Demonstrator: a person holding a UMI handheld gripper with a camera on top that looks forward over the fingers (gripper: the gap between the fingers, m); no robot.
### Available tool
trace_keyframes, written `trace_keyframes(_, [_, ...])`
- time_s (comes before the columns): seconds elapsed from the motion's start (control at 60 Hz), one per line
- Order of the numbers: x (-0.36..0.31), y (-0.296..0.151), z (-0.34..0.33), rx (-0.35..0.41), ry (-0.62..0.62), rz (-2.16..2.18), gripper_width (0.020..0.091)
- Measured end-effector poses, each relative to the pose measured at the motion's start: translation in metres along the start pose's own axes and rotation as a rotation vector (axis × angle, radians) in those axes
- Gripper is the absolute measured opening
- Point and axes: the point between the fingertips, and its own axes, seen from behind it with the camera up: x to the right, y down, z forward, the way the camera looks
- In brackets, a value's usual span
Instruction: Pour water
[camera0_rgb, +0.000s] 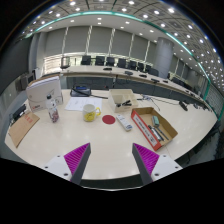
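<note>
Two pink-padded fingers (75, 157) frame our view, and our gripper (111, 160) stands wide apart with nothing between them; we judge the task has barely begun, since we hover well back from everything on the white table (100, 150); beyond the fingers sits a yellow cup (91, 113), with a small patterned cup (54, 115) to one side and a plastic bottle (125, 122) lying near an open cardboard box (154, 127); which vessel holds the water we cannot tell; our next move, we think, calls for travelling forward and lining the fingers around one of them; any labels on the white box (44, 95) or the bottle are too small to read.
</note>
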Motion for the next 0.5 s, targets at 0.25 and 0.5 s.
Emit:
trace_keyframes(0.25, [-0.102, 0.001, 0.023, -0.022, -0.093, -0.053, 0.0862])
trace_keyframes(0.5, [-0.251, -0.022, 0.08, 0.066, -0.178, -0.095, 0.0863])
